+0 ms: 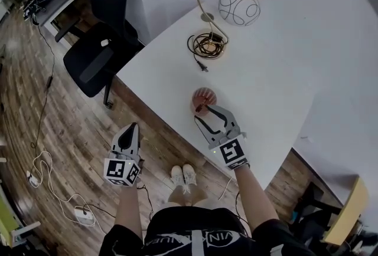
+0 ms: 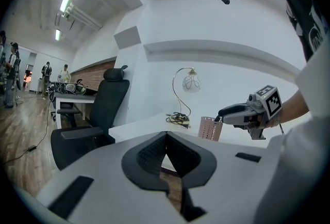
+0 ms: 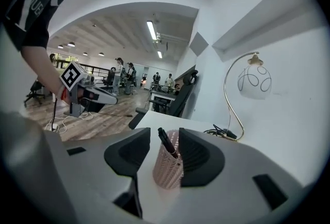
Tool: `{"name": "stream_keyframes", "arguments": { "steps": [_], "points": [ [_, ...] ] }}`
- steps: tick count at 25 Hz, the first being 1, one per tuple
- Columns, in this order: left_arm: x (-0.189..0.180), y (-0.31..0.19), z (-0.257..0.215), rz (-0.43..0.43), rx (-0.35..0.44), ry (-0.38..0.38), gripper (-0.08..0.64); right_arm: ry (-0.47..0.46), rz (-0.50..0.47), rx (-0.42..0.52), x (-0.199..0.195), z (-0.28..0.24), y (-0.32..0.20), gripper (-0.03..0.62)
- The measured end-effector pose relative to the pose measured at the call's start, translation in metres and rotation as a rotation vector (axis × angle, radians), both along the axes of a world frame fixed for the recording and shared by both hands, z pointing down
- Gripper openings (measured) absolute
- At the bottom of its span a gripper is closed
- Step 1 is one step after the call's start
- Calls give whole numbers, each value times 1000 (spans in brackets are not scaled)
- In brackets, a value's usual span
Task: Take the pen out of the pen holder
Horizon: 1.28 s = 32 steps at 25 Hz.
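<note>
**Left claw** (image 1: 133,127). Nearest to me, it hangs over the wooden floor (image 1: 65,131), well clear of the counter (image 1: 277,72). In the left gripper view its two dark pads meet at the tips. Nothing is held between them.

**Right claw** (image 1: 207,112). It sits just above the near edge of the counter with its jaws spread wide. It grips nothing.

**Pen holder** (image 3: 167,169). This pink cup with patterned walls stands upright on the counter, close to the edge. In the right gripper view it sits between the two pads, which flank it without closing on it. I cannot tell whether either pad touches its wall.

**Pen** (image 3: 166,141). Dark in colour, it is in the holder and leans to the left in the right gripper view. Its upper end rises above the rim, in the gap between the pads.

**Lamp** (image 1: 239,6). It stands farther back on the counter, well apart from the holder. It has a curved gold neck and a round white shade.

**Cord** (image 1: 207,45). It lies coiled at the foot of the lamp.

**Chair** (image 1: 97,54). A black office chair stands on the floor beyond the far left corner of the counter.
</note>
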<state>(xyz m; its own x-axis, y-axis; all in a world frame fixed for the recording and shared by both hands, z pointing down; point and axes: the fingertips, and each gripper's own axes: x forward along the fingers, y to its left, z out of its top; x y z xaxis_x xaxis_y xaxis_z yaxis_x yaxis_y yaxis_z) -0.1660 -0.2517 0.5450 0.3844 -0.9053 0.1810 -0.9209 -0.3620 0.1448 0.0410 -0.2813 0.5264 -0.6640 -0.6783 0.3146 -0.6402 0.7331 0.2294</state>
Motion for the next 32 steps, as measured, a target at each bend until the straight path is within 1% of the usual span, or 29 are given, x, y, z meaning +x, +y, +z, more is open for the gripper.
{"name": "stream_keyframes", "arguments": {
  "steps": [4, 8, 12, 14, 18, 20, 24, 28, 32],
  "points": [
    [2, 1, 3, -1, -1, 1, 14, 74, -10, 10, -7, 12, -3, 163],
    [1, 4, 8, -11, -7, 7, 14, 158, -2, 42, -11, 17, -7, 163],
    [2, 6, 12, -12, -14, 7, 14, 188, 3, 55, -13, 20, -10, 161],
    [4, 7, 15, -10, -20, 6, 14, 192, 5, 58, -13, 20, -11, 150],
    [5, 10, 18, -10, -27, 7, 14, 173, 16, 63, -13, 16, -13, 122],
    [5, 12, 19, -10, -30, 7, 14, 169, 21, 68, -13, 14, -13, 89],
    [5, 15, 22, -9, -37, 3, 14, 144, 30, 67, -11, 12, -15, 74],
    [5, 16, 23, -8, -41, 0, 14, 80, 57, 58, -7, 5, -16, 64],
    [5, 15, 22, -10, -37, -1, 14, -18, 103, 43, 2, -7, -23, 58]
  ]
}}
